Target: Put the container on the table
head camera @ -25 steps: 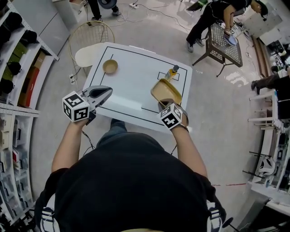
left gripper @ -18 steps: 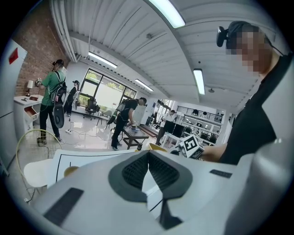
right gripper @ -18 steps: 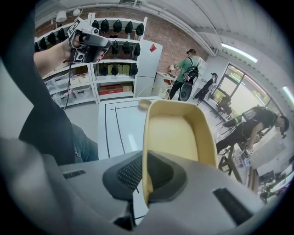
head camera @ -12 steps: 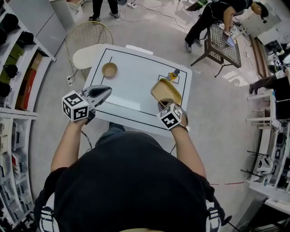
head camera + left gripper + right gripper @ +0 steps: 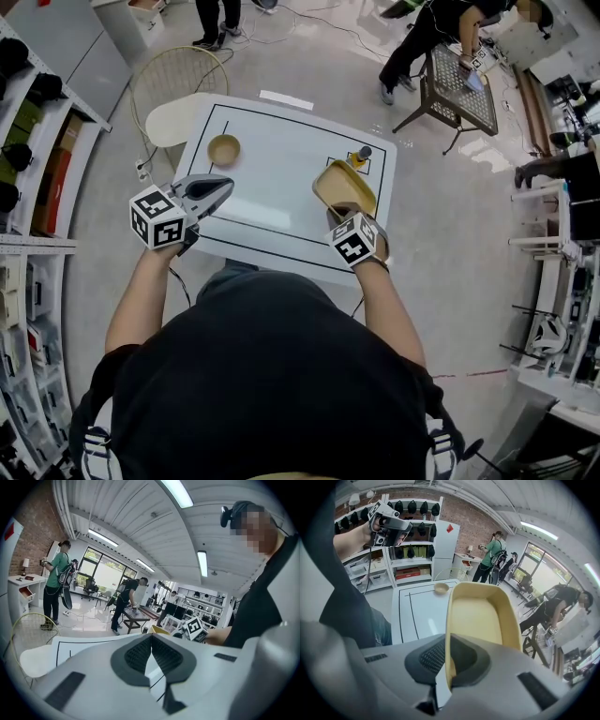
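Observation:
The container (image 5: 345, 187) is a shallow yellow tray held tilted above the right part of the white table (image 5: 281, 178). My right gripper (image 5: 339, 212) is shut on its near rim. In the right gripper view the container (image 5: 480, 616) stretches away from the right gripper (image 5: 449, 644), whose pads pinch the thin wall. My left gripper (image 5: 228, 185) hangs over the table's near left edge, shut with nothing in it. In the left gripper view the left gripper's (image 5: 151, 637) pads meet at the tip.
A small wooden bowl (image 5: 224, 149) sits at the table's far left. A yellow bottle (image 5: 357, 157) stands at the far right, just beyond the container. A round chair (image 5: 178, 94) stands behind the table, shelves (image 5: 28, 141) line the left wall, and people work at a mesh table (image 5: 464, 89).
Both grippers have drifted a little farther in over the table, bringing the container closer to the bottle. The grip on the container is the same.

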Available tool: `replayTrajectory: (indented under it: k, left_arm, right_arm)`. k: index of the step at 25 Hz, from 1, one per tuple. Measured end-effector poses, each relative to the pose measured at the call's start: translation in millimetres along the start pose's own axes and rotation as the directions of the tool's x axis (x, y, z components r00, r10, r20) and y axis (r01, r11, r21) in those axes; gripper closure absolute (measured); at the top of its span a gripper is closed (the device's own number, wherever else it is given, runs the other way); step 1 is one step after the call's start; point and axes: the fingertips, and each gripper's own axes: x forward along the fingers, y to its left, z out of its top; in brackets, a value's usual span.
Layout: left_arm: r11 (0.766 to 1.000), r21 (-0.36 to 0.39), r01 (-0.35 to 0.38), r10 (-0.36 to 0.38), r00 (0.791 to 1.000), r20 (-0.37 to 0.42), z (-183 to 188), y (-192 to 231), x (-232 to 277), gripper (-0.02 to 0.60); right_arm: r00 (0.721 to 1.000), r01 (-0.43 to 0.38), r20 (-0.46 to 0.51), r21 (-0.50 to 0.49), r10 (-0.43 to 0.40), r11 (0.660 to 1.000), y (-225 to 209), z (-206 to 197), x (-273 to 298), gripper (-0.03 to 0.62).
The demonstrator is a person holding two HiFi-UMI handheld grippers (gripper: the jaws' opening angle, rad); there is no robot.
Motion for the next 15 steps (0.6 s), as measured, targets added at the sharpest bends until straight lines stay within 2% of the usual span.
replayTrajectory:
  k: [15]
  left_arm:
    - [1.0, -0.006, -0.002, 0.003, 1.0, 0.0, 5, 14, 4, 0.574]
  right_arm:
    - [1.0, 0.004, -0.009, 0.001, -0.004, 1.0, -14, 6, 11, 0.586]
